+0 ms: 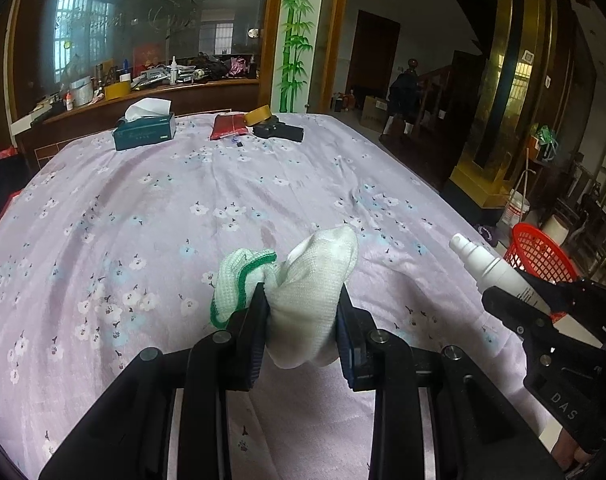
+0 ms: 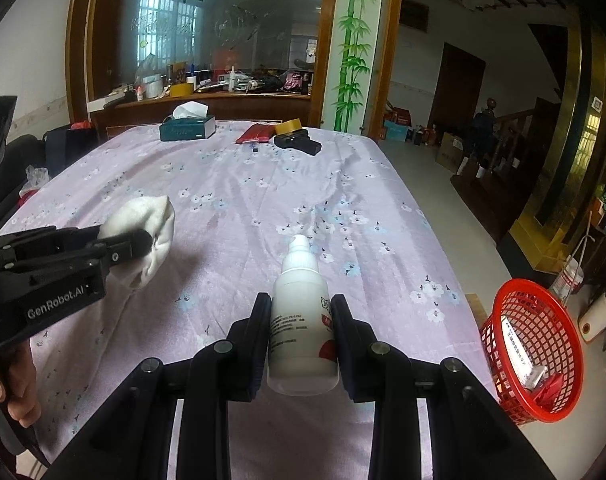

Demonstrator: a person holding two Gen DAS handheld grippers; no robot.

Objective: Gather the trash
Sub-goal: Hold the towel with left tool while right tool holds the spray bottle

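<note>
i'm looking across a big table (image 1: 183, 200) covered in a lilac cloth with small flowers, which fills most of both views. off its right edge, down on the floor, sits a red mesh basket (image 2: 535, 344) with a few bits already lying in it. at the far end of the table i can see a dark green tissue box (image 1: 145, 132), a red packet (image 1: 227, 127), a roll of tan tape (image 1: 259, 115) resting on a black object (image 1: 281, 131). my left gripper (image 1: 303, 312) has its jaws closed partway onto a bunched white cloth (image 1: 311, 304) with a green-edged fold, the pads pressing into it on both sides, held up above the tablecloth. my right gripper (image 2: 301, 332) is likewise partly closed, its pads clamped on the sides of a white spray bottle (image 2: 303, 328), nozzle pointing away from me, also clear of the table and just left of the basket.
</note>
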